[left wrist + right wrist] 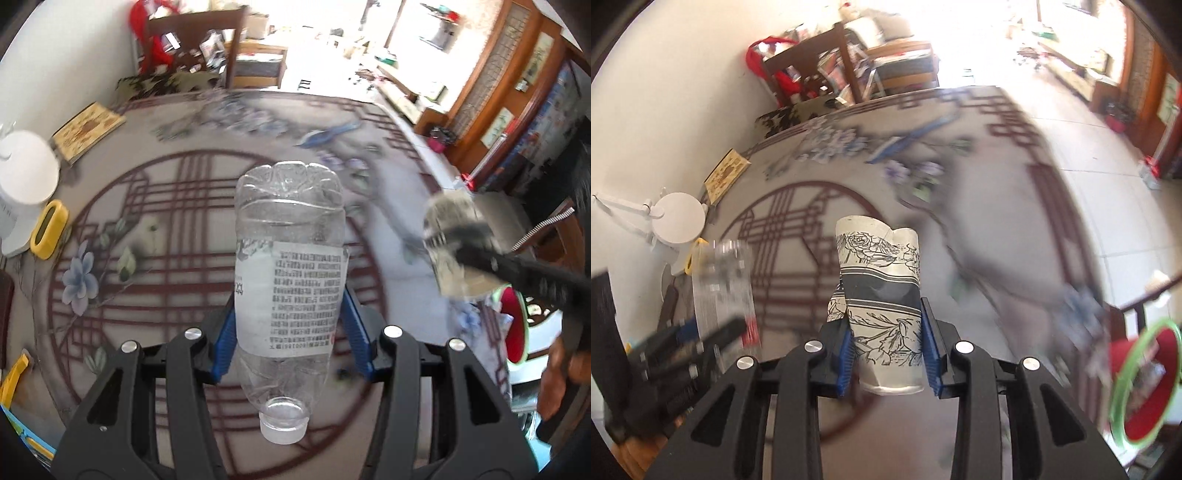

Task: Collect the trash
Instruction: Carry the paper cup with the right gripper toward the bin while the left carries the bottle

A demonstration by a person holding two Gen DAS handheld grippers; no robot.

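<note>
My left gripper (290,328) is shut on a clear plastic bottle (290,258) with a white printed label, its cap pointing back toward the camera, held above the patterned tablecloth (147,229). My right gripper (888,354) is shut on a crumpled paper cup (879,291) with blue and black flower print, its blue pads pressing both sides. The right gripper with the cup (458,247) shows blurred at the right of the left wrist view. At the left of the right wrist view the bottle (724,291) appears blurred in the left gripper.
A red bin with a green rim (1145,384) stands off the table's right edge, also seen as the bin (515,325). A white lamp base (26,173), a yellow object (48,229) and a tan box (88,129) lie at the table's left. Chairs stand beyond the far edge.
</note>
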